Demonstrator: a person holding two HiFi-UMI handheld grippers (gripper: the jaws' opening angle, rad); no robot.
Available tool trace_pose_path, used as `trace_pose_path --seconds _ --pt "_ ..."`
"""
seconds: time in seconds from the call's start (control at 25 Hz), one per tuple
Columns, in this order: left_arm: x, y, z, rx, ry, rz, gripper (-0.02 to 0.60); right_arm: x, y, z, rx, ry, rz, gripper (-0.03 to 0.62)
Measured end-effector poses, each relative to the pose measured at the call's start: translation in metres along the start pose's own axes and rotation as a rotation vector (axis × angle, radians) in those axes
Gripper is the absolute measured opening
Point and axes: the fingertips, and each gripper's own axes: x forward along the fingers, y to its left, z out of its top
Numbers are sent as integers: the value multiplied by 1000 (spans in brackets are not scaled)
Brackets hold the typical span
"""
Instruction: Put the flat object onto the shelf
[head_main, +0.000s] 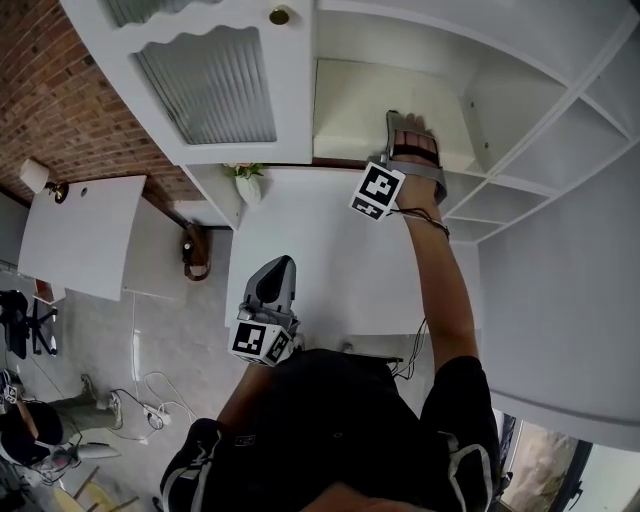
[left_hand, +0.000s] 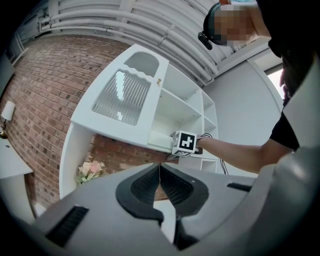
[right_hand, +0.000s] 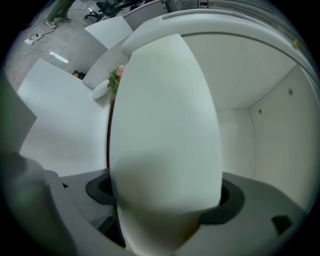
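— Right gripper (head_main: 405, 128): what is it doing?

— It is clamping the flat object (right_hand: 165, 115), a pale, cream-white board. Its jaws are closing on the board from both sides (in the right gripper view the board is filling the whole gap between them and blocking most of the picture).

— And where is that board sitting?

— It is reaching into an open compartment of the white shelf unit (head_main: 520, 110), the one just beside the cabinet door (head_main: 205, 85) with the ribbed glass. The compartment's back and side walls are showing around the board. The person's arm is stretching out over the white counter (head_main: 320, 260) to hold it there. Whether the board is resting on the compartment floor or hanging just above it, the views are not telling.

— Is the left gripper (left_hand: 159, 175) carrying anything?

— No. Its jaws are pressing together with nothing between them. It is hovering low by the near edge of the counter, well apart from the board, and pointing toward the shelf unit.

— Anything else standing around?

— Pink flowers (head_main: 245, 178) in a small white vase are standing at the counter's left end, below the cabinet door, and a brick wall (head_main: 60, 90) is showing behind the unit.
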Motion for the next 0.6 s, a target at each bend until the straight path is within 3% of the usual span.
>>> trace_pose_path --seconds 0.36,0.6 --pt "-4 0 0 -12 -8 9 14 3 -1 2 7 -29 3 454" --pt "-7 -5 2 -23 -15 0 14 -29 -2 3 7 -76 4 456"
